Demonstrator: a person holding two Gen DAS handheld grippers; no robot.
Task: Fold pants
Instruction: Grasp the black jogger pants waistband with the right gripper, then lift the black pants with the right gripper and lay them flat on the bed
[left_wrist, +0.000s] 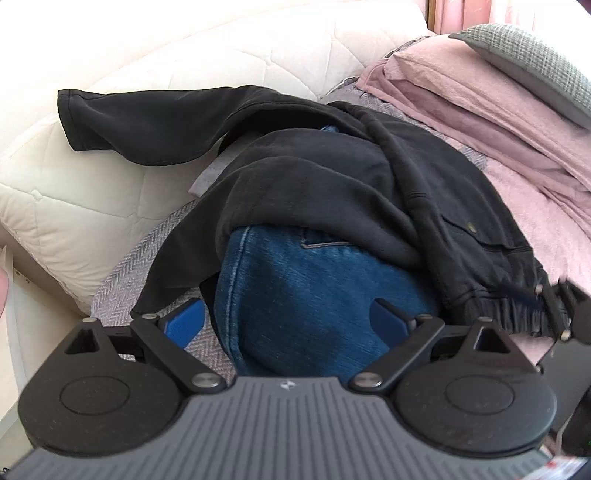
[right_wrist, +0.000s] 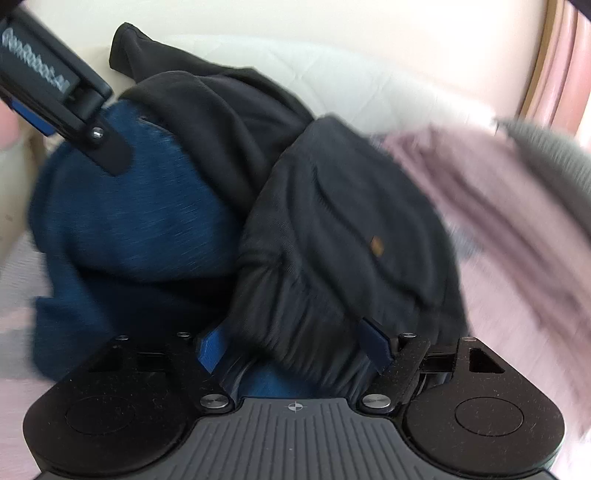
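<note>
Folding has not begun, as far as I can judge: the black pants (left_wrist: 332, 177) lie in a rumpled heap on the bed (left_wrist: 524, 192), draped over a pair of blue jeans (left_wrist: 310, 288), with one black leg (left_wrist: 140, 122) flung out toward the cream quilted headboard (left_wrist: 184, 48). No leg is laid straight and no crease is set.

My left claw (left_wrist: 286, 317) hangs spread wide over the jeans, its blue pads (left_wrist: 184, 321) clear of the cloth on either side, so it holds nothing. My right claw (right_wrist: 295, 343) sits at the gathered elastic waistband (right_wrist: 295, 314) of the black pants; the bunched cloth lies between its pads. That view is blurred, and I cannot tell whether the pads press on the fabric.

What is left, I reckon, is nearly everything: take hold of the waistband, lift the pants off the jeans, spread them flat on the bed, lay leg on leg, then fold them over. Pink bedding (left_wrist: 480, 96) beside the heap may crowd the spreading.
</note>
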